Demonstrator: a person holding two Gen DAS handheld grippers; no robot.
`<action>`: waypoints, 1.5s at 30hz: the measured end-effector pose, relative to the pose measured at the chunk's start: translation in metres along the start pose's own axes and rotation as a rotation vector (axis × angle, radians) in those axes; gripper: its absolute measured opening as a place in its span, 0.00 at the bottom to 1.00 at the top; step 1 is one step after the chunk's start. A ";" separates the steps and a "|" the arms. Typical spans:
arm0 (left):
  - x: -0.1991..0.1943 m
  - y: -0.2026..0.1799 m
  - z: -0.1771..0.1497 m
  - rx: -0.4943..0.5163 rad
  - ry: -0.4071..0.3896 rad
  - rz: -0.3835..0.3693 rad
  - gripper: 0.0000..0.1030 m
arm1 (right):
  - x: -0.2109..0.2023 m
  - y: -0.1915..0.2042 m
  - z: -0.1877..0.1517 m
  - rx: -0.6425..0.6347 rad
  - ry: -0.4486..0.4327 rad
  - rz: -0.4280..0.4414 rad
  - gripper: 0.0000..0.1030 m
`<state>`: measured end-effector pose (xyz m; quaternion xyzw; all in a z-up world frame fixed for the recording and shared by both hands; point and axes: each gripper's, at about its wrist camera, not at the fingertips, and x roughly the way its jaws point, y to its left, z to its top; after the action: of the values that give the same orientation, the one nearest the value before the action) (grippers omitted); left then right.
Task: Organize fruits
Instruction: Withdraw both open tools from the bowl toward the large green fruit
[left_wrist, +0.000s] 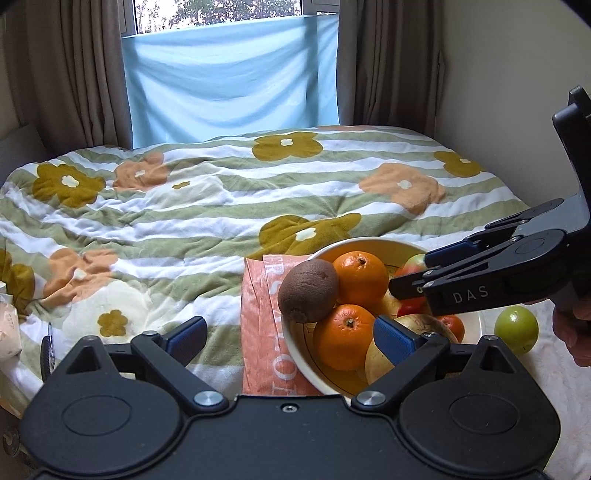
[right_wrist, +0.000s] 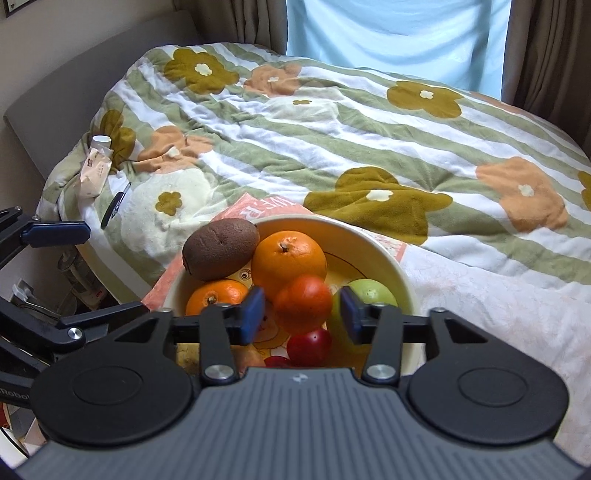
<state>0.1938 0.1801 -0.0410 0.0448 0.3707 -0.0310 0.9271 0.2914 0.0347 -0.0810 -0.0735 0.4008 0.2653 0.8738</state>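
Note:
A cream bowl on the bed holds a brown kiwi, oranges, a small red-orange fruit, a green apple, red fruits and others. A green fruit lies on the bed right of the bowl. My left gripper is open, at the bowl's near left rim. My right gripper is open over the bowl, its fingers on either side of the red-orange fruit without gripping it.
The bowl stands on an orange printed bag on a flowered, striped quilt. A packet and small items lie at the quilt's left edge. Curtains and a blue sheet hang behind the bed.

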 end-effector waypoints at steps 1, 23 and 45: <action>-0.002 -0.001 0.000 0.002 -0.004 0.001 0.96 | -0.004 0.000 0.000 -0.005 -0.010 -0.010 0.77; -0.080 -0.070 -0.008 -0.081 -0.067 0.092 0.96 | -0.143 -0.068 -0.051 0.039 -0.164 -0.080 1.00; -0.060 -0.175 -0.074 -0.131 -0.039 0.186 0.96 | -0.127 -0.137 -0.131 -0.038 -0.096 0.047 1.00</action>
<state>0.0839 0.0155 -0.0632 0.0176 0.3483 0.0785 0.9339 0.2079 -0.1779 -0.0860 -0.0678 0.3549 0.2967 0.8840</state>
